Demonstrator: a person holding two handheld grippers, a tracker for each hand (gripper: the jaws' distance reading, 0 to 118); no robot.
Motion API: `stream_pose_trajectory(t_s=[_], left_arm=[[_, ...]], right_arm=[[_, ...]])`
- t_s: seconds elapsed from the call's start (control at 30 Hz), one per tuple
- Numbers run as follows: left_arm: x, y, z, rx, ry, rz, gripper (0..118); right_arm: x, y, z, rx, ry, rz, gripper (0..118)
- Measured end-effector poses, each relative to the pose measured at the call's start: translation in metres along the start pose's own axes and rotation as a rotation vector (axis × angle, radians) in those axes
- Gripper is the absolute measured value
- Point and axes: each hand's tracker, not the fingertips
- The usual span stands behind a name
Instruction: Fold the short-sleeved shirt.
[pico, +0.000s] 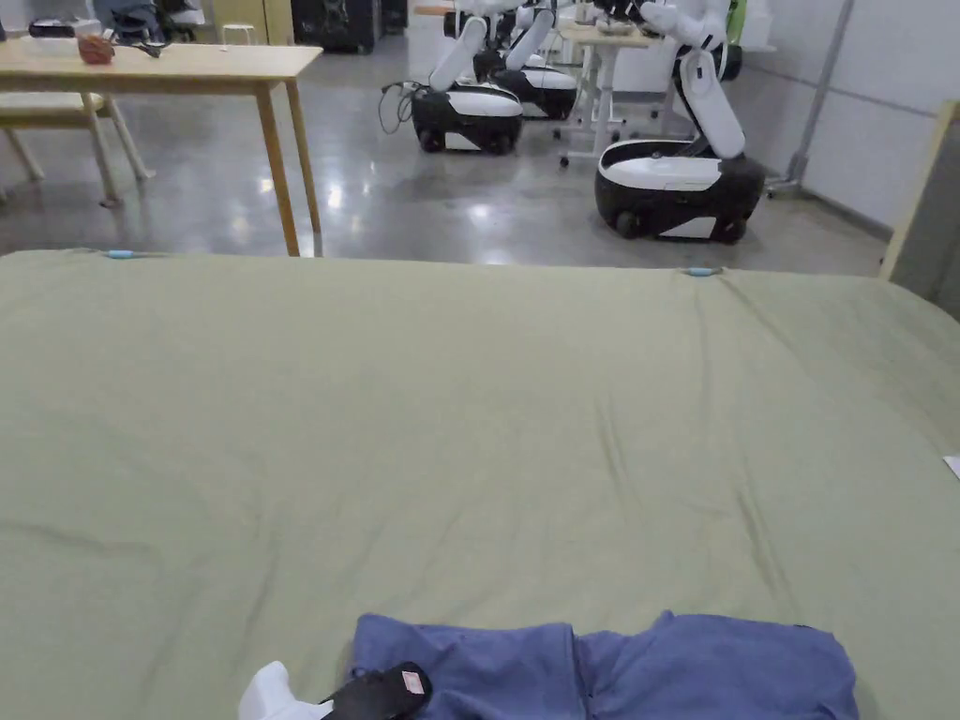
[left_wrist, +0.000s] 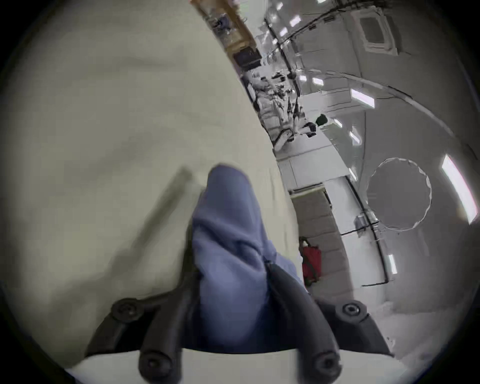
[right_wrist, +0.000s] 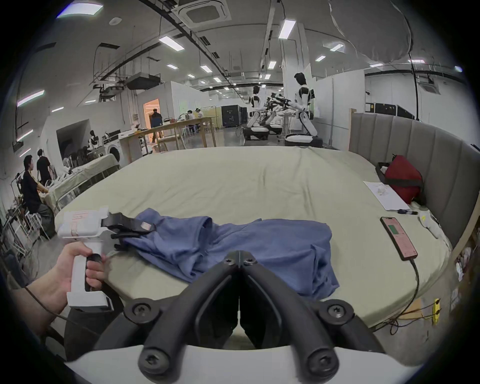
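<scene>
While the left gripper (right_wrist: 135, 230) has its jaws clenched on the shirt (right_wrist: 233, 246), pinching blue cloth at the shirt's left end, the right gripper (right_wrist: 240, 259) hangs just off the near edge of the bed (right_wrist: 259, 181) with its jaws pressed tip to tip and nothing between them. In the left gripper view the cloth runs up between the two black jaws and bulges beyond them over the sheet (left_wrist: 104, 130). A hand (right_wrist: 70, 270) grips the left gripper's white handle at the bed's near left corner.

The shirt lies crumpled along the near edge, spread sideways in two lumps with a fold between them, its right part hanging slightly over the edge. In the head view it sits at the bottom, with the left gripper at its left end and bare green sheet beyond, up to the far edge.

Near the right edge a phone (right_wrist: 398, 239) lies face up with a cable (right_wrist: 415, 280) running off the near edge. Farther along that side lie a sheet of paper (right_wrist: 384, 194) and a red bag (right_wrist: 404, 179), the bag against the grey padded headboard (right_wrist: 415, 140).

Beyond the far edge stand wheeled white robots (pico: 680, 178) on the shiny floor and a wooden table (pico: 178, 66). People (right_wrist: 32, 187) sit and stand off to the left of the bed.
</scene>
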Motion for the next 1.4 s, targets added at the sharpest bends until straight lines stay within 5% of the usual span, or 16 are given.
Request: stream_pose_trajectory(t_s=[0.37,0.57,0.8,1.03,1.1,1.17,1.3,1.4], left_arm=[[0.06,0.035,0.075,0.143,0.248,-0.477,16],[0.162,-0.047,0.003,0.049,0.246,-0.938,16],[0.198,-0.141,-0.099,-0.109,0.322,-1.168,16],[0.181,-0.144,-0.108,-0.188,0.323,-1.025,18],[0.189,-0.129,-0.081,-0.173,0.216,-0.911,42],[0.195,-0.112,-0.049,-0.11,0.122,-0.826,83],[0.193,-0.076,-0.024,-0.064,0.142,-0.763,95],[0.177,-0.067,-0.04,-0.148,0.186,-0.708,87]], right_arm=[[-0.014,0.001,-0.004,0.018,0.055,-0.02,1],[-0.002,-0.005,0.008,0.023,0.053,-0.032,1],[0.033,-0.014,0.022,0.015,0.031,-0.058,1],[0.056,-0.01,0.024,0.025,0.012,-0.04,1],[0.058,-0.008,0.022,0.031,0.017,-0.036,1],[0.059,-0.008,0.018,0.038,0.018,-0.034,1],[0.06,-0.008,0.008,0.039,0.036,-0.056,1],[0.058,-0.007,0.003,0.037,0.046,-0.067,1]])
